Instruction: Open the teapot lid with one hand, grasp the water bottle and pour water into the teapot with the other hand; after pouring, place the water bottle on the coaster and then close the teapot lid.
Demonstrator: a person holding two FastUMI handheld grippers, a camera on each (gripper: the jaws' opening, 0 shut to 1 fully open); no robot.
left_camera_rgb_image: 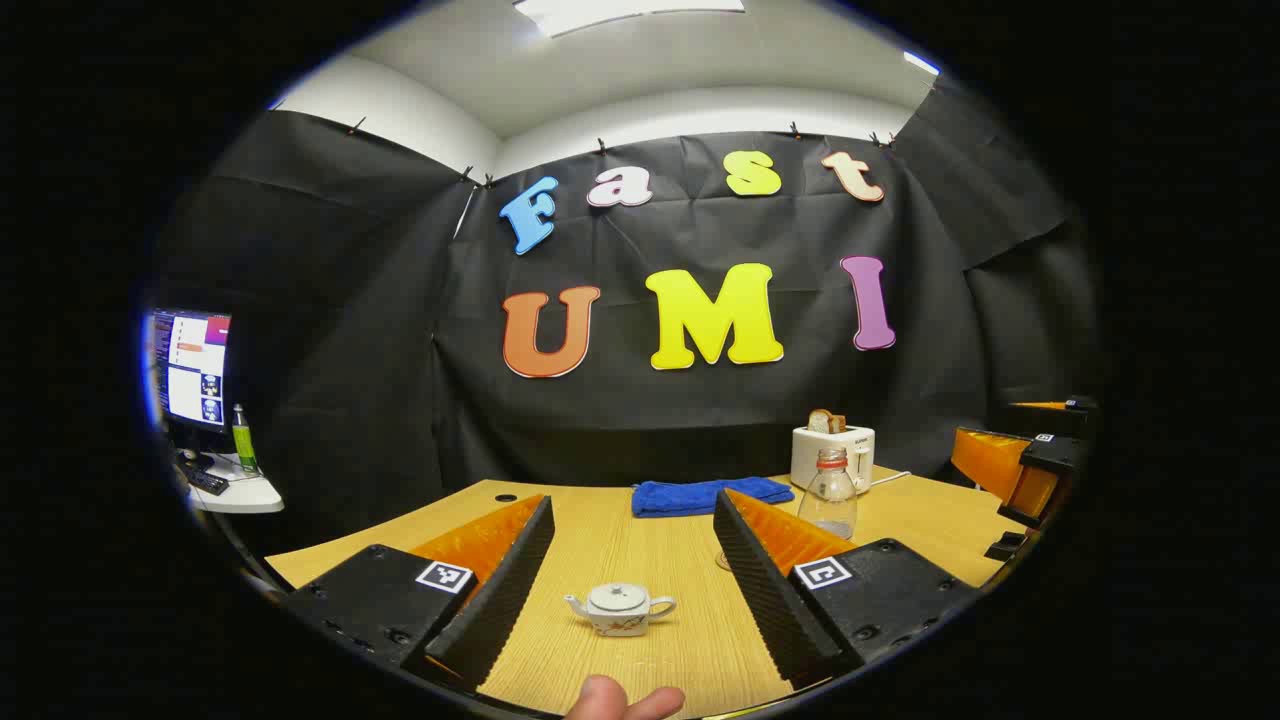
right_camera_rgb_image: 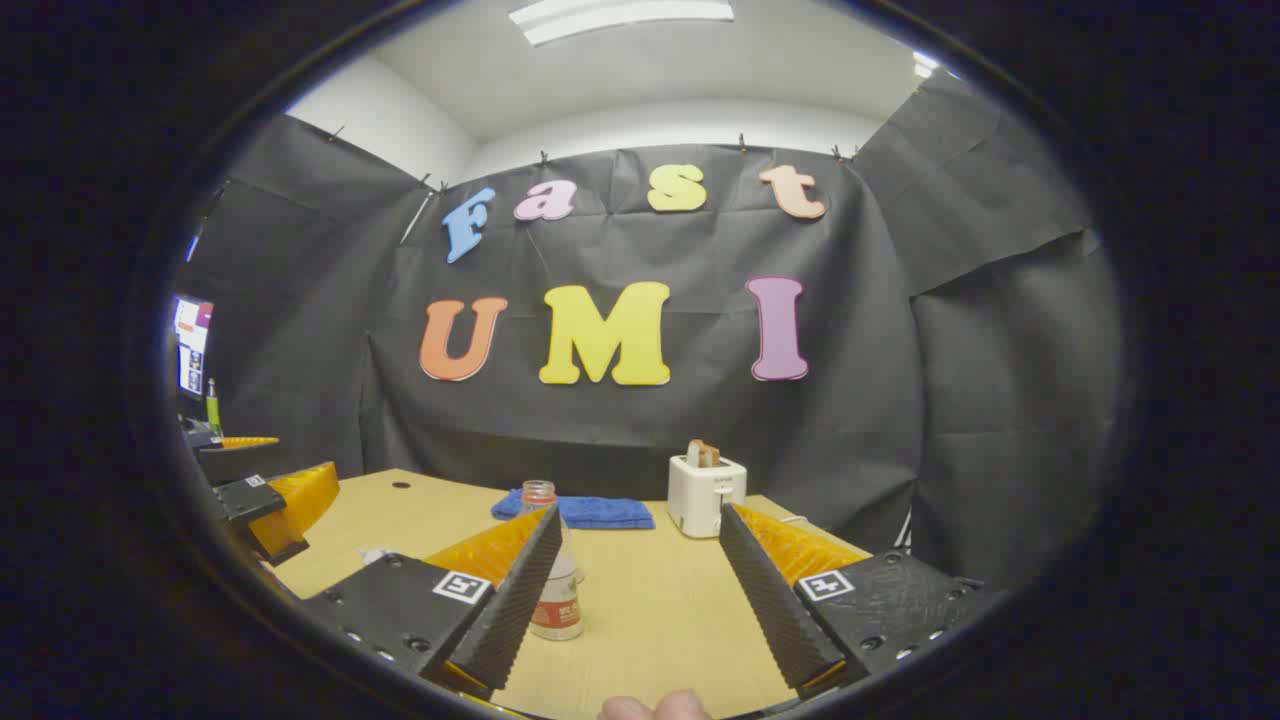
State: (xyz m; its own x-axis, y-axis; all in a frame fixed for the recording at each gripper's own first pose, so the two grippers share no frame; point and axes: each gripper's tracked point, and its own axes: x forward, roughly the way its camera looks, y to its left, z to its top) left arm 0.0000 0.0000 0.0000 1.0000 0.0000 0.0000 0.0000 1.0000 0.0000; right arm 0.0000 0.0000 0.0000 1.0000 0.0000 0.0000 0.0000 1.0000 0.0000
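Ridged tongs (left_camera_rgb_image: 635,590) bear square markers, apparently screwed housings.

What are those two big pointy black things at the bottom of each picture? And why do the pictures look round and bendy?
Those are the two fingers of a grabber tool. A person holds one grabber in each hand, and a small camera sits on each, looking forward between its fingers. The camera's lens sees very wide, so things look bent.

The left gripper view comes from the left gripper. Its fingers are spread open, and a little white teapot with its lid on sits on the wooden table ahead of them. The right gripper view comes from the right gripper, open too. A clear water bottle stands by one of its fingers.

Farther back are a blue cloth and a white toaster with bread in it. Nothing is being held yet.
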